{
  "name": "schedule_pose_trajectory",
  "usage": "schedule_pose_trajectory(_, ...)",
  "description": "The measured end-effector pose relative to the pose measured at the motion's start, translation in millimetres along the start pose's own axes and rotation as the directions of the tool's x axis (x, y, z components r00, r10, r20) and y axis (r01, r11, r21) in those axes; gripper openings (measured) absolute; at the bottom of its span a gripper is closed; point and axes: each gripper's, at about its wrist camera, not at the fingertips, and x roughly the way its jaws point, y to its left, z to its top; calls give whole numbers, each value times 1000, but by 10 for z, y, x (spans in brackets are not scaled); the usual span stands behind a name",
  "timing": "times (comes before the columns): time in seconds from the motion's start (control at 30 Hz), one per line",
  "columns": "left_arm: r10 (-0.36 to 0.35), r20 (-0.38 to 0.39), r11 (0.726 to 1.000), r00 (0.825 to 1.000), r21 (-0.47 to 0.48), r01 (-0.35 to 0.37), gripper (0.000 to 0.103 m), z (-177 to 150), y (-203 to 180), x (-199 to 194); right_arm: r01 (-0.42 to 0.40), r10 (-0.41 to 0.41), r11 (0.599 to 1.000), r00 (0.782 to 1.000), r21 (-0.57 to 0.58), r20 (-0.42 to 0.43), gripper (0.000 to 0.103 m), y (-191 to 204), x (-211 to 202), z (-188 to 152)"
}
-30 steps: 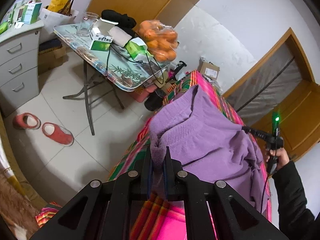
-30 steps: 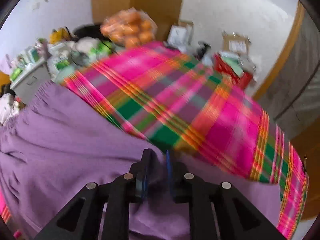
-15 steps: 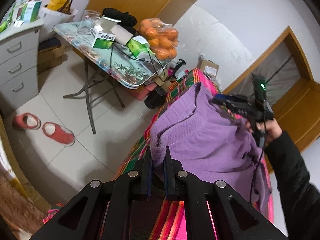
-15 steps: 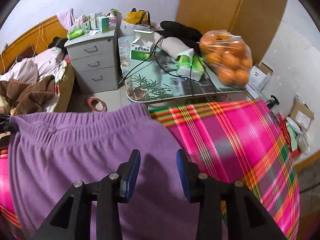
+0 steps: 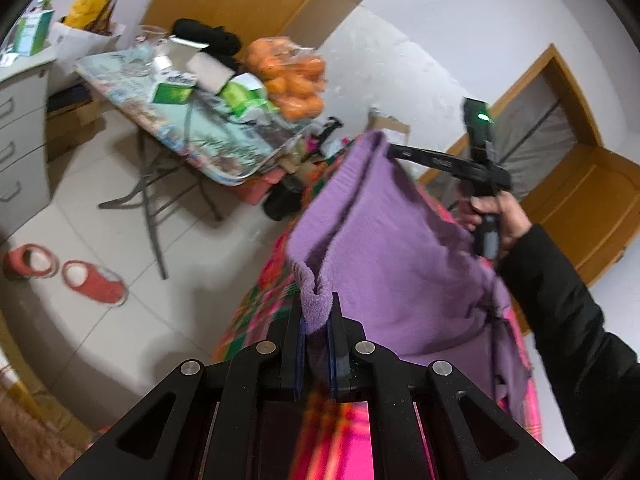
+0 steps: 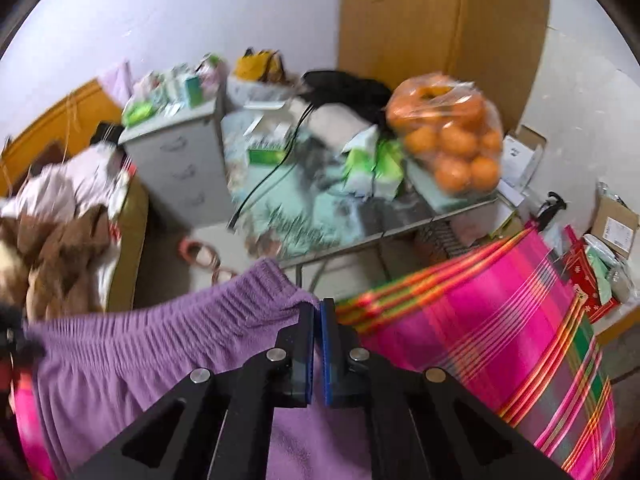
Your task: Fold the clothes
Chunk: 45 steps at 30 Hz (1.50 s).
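While both grippers pinch its waistband corners, the purple garment [image 5: 400, 248] hangs taut.

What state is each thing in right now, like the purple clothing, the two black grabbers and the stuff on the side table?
Purple garment: lifted, stretched between both grippers above the plaid cloth.
Left gripper: shut on a garment corner.
Right gripper: shut on the elastic waistband edge.
Plaid cloth: spread flat.
Bag of oranges: full, upright on the side table.
Red slippers: on the floor, unworn.
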Motion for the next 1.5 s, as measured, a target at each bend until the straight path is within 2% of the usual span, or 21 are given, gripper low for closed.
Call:
schedule_pose_trajectory(0.1, -5, -18, 1000, 1000, 13, 5, 9, 60, -66, 89, 63, -63, 998, 998, 21, -22, 3, -28, 124, 128)
schedule_pose_trajectory(0.2, 23, -39, 1000, 999, -3, -23, 9, 97, -30, 147, 126, -123, 992, 988, 25, -96, 4, -13, 410, 141)
schedule_pose_trajectory(0.37, 56, -58, 997, 997, -52, -59, 9, 73, 84, 135, 153, -150, 987, 986, 43, -78, 5, -20, 485, 136)
schedule_pose_trajectory(0.47, 82, -81, 995, 993, -55, -87, 10, 64, 87, 168, 172, -167, 984, 983, 55, -79, 18, -50, 454, 122)
schedule_pose_trajectory(0.5, 87, -85, 994, 993, -51, -91, 10, 62, 85, 168, 180, -175, 982, 981, 64, -77, 22, -70, 421, 114)
schedule_pose_trajectory(0.67, 107, -83, 992, 991, -52, -111, 17, 33, 123, 57, 240, -238, 955, 971, 171, -33, 22, -302, -33, 22)
schedule_pose_trajectory(0.77, 124, -61, 990, 990, -59, -127, 20, 5, 152, -62, 238, -246, 943, 969, 234, 6, 23, -419, -385, -105)
schedule_pose_trajectory(0.9, 207, -6, 975, 978, -85, -206, 19, -16, 184, -256, 221, -246, 930, 968, 293, 51, 25, -358, -865, -467)
schedule_pose_trajectory(1.0, 173, 29, 983, 984, -70, -171, 19, -42, 47, -338, 195, -234, 922, 969, 333, 80, 27, -237, -1188, -797)
schedule_pose_trajectory(1.1, 119, 48, 993, 992, -27, -118, 19, -69, -151, -350, 169, -224, 913, 968, 372, 110, 32, -115, -1511, -1126)
schedule_pose_trajectory(1.2, 93, 33, 995, 995, 28, -94, 20, -105, -323, -194, 141, -215, 902, 967, 409, 140, 35, 6, -1834, -1456)
schedule_pose_trajectory(1.33, 130, -40, 991, 991, 32, -129, 20, -157, -349, 128, 114, -199, 890, 968, 441, 150, 36, 269, -2117, -1957)
schedule_pose_trajectory(1.5, 192, -48, 981, 980, 29, -190, 20, -162, -324, 60, 124, -221, 878, 962, 463, 162, 36, 566, -2408, -2449)
